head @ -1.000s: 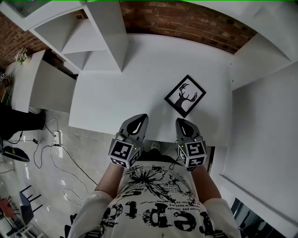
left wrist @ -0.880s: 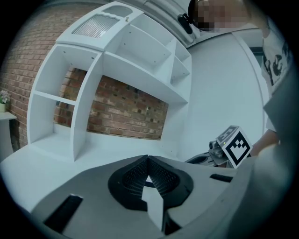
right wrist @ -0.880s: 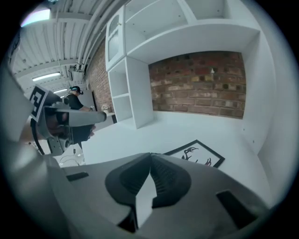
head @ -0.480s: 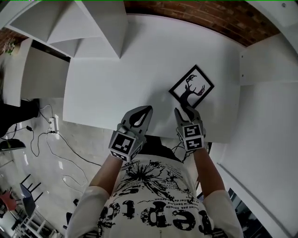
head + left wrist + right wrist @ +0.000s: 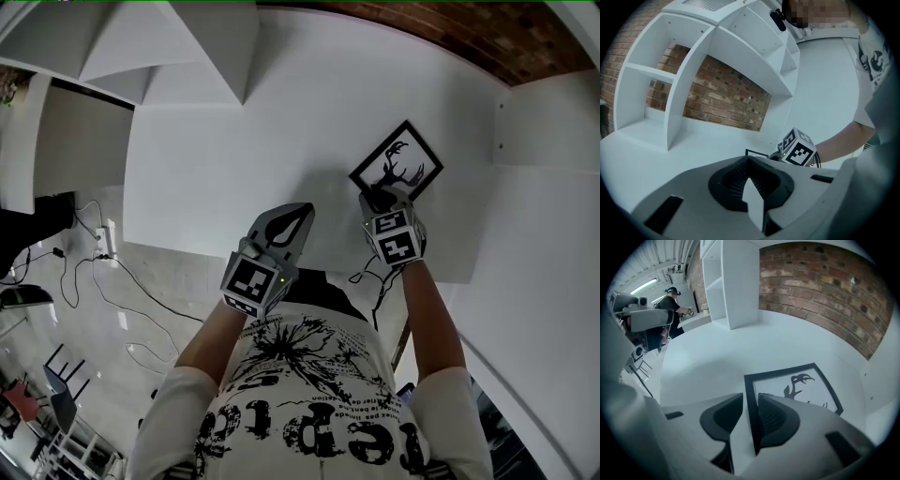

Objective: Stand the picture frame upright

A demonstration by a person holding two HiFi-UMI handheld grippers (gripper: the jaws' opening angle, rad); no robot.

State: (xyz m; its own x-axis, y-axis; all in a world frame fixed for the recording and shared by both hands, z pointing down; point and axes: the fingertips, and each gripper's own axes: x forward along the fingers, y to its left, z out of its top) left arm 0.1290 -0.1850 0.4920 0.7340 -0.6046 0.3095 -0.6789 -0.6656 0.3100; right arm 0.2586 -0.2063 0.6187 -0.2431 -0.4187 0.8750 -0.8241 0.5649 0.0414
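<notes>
Right gripper view: picture frame [image 5: 797, 383] flat on counter [image 5: 708, 357], side edge running straight ahead | right hand-held gripper [image 5: 751, 401] nearer, jaws just opening, spread astride that edge | left hand-held gripper [image 5: 749, 160] pressed together, empty, off left.

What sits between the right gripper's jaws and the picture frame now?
Nothing: the right gripper view shows the right gripper, its jaws just opening, straddling the black edge of the picture frame, pads not pressing it.

the right hand-held gripper [image 5: 381, 198], its jaws just opening, has its tips at the near corner of the picture frame [image 5: 397, 166], which lies flat on the white worktop [image 5: 234, 141].
</notes>
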